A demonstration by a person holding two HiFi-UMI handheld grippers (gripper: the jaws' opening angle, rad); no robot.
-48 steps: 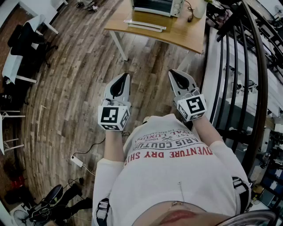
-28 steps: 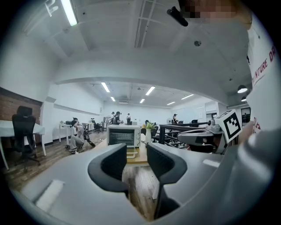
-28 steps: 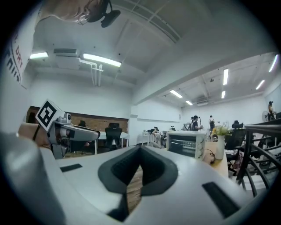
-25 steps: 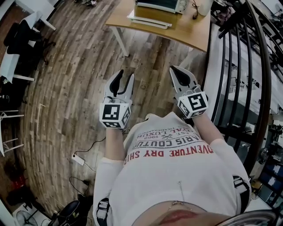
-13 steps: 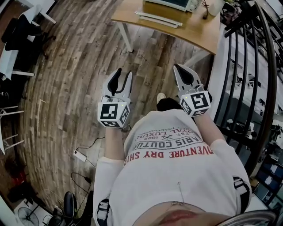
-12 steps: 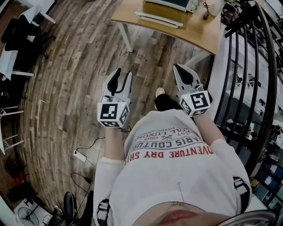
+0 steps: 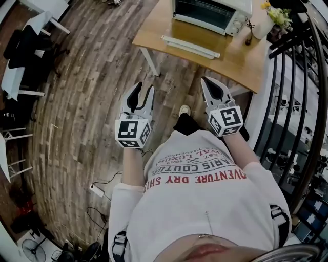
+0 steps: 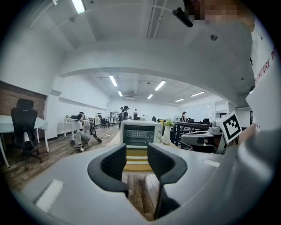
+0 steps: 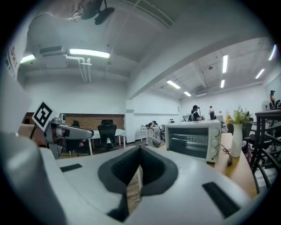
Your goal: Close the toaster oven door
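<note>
Boxy toaster oven [image 7: 211,13] nearer | door [image 7: 190,46] lying flat | wooden table [image 7: 230,59]

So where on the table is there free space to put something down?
Bare wood lies on the table left of the open door, and right of it, before the vase. The back is crowded by the toaster oven.

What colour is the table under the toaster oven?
The table is light wooden brown, clearest in the head view.
</note>
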